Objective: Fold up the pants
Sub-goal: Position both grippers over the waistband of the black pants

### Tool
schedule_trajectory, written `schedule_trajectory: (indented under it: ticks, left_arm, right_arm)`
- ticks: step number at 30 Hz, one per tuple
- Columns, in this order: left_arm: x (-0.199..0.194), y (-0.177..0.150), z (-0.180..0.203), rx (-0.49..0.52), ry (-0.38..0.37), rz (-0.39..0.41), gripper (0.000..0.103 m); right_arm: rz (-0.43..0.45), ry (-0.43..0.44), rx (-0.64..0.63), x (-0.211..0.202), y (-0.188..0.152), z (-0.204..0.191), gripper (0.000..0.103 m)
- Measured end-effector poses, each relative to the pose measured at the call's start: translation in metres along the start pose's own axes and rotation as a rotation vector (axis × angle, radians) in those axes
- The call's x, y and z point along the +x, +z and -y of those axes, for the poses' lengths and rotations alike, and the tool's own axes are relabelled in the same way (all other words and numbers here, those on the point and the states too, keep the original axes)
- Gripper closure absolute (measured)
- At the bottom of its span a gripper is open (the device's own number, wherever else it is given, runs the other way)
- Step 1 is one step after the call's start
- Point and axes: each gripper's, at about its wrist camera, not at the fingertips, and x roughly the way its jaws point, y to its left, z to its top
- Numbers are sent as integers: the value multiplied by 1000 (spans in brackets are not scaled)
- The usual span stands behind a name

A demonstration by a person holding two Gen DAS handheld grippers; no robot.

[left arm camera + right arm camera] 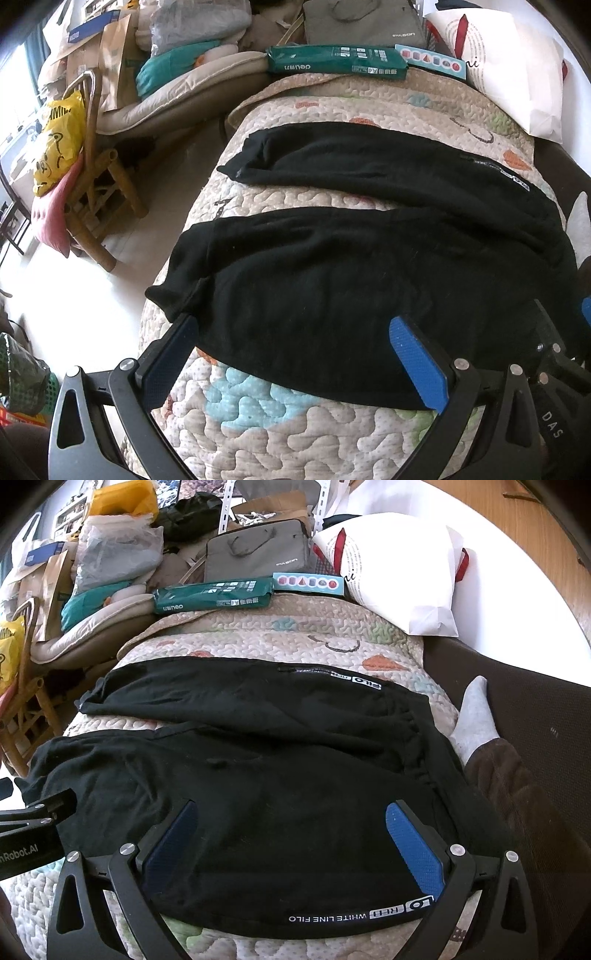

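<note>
Pants [369, 273], one black pair, lie spread flat on the quilt [280, 417], two legs running off to the left with a strip of quilt showing between them. Left tongs [295, 343] gape wide over the near leg, gripping nothing. Right tongs [291, 834] spread just as wide above the waist end, empty too. One green packet [336, 59] and one white bag [517, 74] sit beyond.

Black pants [369, 258] spread flat on quilted cover [295, 417], legs apart (cuffs toward left); left gripper [293, 332] jaws wide, over near leg's edge
</note>
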Motion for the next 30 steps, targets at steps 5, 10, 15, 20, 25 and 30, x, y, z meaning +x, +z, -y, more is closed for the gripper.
schedule_trajectory:
  ticks: [5, 10, 15, 20, 25, 30]
  left_arm:
    - [0, 0, 0, 0, 2, -5, 0]
    - [2, -1, 0, 5, 3, -12, 0]
    - [4, -2, 2, 10, 5, -12, 0]
    - [6, -5, 6, 25, 29, 8, 0]
    - [22, -12, 12, 28, 18, -9, 0]
    - [39, -18, 19, 26, -12, -48, 0]
  right_arm:
    - [-1, 0, 0, 0, 0, 0, 0]
    - [-7, -2, 1, 2, 1, 2, 0]
    - [-11, -7, 5, 3, 0, 4, 0]
    - [-19, -17, 2, 4, -3, 4, 0]
    - [-52, -13, 3, 13, -12, 5, 0]
    - [-88, -1, 9, 23, -19, 6, 0]
